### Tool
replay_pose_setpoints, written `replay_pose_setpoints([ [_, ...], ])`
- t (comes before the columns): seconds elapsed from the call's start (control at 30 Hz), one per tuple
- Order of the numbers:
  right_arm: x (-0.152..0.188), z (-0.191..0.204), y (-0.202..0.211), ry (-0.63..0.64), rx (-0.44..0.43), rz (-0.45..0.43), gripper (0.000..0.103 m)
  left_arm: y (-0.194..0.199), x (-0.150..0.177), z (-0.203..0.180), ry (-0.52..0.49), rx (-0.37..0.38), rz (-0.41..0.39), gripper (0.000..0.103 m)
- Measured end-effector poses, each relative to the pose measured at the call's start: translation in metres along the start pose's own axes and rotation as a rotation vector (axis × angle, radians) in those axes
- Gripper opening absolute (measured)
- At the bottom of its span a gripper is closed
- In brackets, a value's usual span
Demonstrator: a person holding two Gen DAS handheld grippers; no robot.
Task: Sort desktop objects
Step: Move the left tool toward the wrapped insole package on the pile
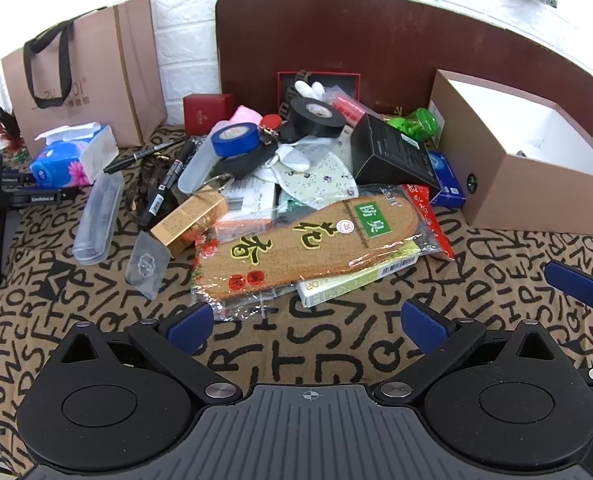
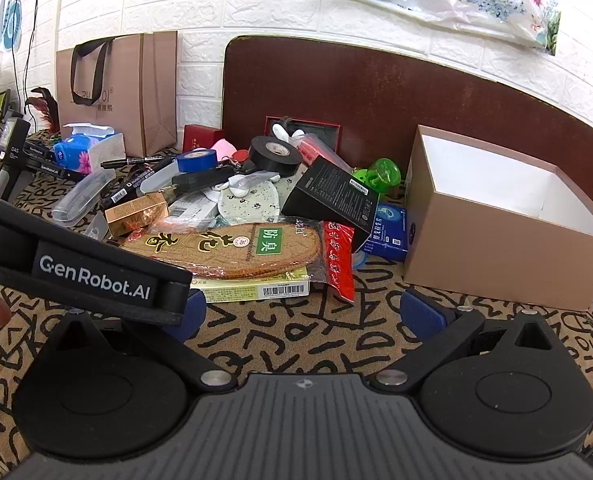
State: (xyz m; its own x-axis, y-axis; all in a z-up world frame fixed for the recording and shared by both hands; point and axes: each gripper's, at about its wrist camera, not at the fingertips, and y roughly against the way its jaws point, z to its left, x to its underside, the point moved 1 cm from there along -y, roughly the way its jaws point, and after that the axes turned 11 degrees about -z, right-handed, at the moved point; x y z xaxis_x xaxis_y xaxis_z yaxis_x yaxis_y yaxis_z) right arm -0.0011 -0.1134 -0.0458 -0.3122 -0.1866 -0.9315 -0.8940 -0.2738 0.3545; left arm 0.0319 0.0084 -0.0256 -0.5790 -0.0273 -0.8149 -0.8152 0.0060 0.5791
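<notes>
A pile of small objects lies mid-table on a letter-patterned cloth: a packed brown insole (image 1: 316,244) (image 2: 232,248) in front, a black box (image 1: 392,152) (image 2: 332,196), black tape roll (image 1: 316,118) (image 2: 274,156), blue tape roll (image 1: 234,138) (image 2: 196,160), gold box (image 1: 188,220) (image 2: 136,212), markers (image 1: 164,184). An open tan box (image 1: 532,184) (image 2: 492,244) with a white inside stands at the right. My left gripper (image 1: 306,326) is open and empty just before the insole. My right gripper (image 2: 302,316) is open and empty, beside the left one.
A tan paper bag (image 1: 96,68) (image 2: 136,88) and a tissue pack (image 1: 72,156) (image 2: 88,148) stand back left. A brown board (image 1: 376,40) leans on the white brick wall. A clear case (image 1: 96,220) lies left. The left gripper's body (image 2: 84,272) crosses the right wrist view.
</notes>
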Motion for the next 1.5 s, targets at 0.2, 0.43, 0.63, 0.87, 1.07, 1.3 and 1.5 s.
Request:
replay_pose_setpoints([
  [0.2,0.001,0.000,-0.004,0.000,-0.002,0.009,0.103,-0.004,0.000,0.002,0.002,0.000,0.009,0.103],
  [0.43,0.003,0.000,-0.009,-0.001,-0.004,0.023,0.103,-0.011,0.000,0.001,0.001,0.001,0.023,0.103],
  [0.63,0.005,0.000,-0.015,-0.006,-0.007,0.036,0.103,-0.018,0.000,0.002,0.006,-0.004,0.037,0.103],
  [0.87,0.008,0.001,-0.024,-0.007,-0.012,0.057,0.103,-0.029,0.003,0.006,0.019,-0.012,0.061,0.103],
  [1.07,0.015,0.000,-0.035,-0.006,-0.027,0.088,0.103,-0.045,0.008,0.027,0.083,0.002,0.097,0.103],
  [1.3,0.023,-0.001,-0.054,-0.020,-0.125,0.118,0.103,-0.067,0.008,0.043,0.101,0.026,0.114,0.101],
  [1.5,0.022,-0.012,-0.073,-0.048,-0.133,0.125,0.103,-0.080,0.006,0.073,0.151,0.000,0.133,0.101],
])
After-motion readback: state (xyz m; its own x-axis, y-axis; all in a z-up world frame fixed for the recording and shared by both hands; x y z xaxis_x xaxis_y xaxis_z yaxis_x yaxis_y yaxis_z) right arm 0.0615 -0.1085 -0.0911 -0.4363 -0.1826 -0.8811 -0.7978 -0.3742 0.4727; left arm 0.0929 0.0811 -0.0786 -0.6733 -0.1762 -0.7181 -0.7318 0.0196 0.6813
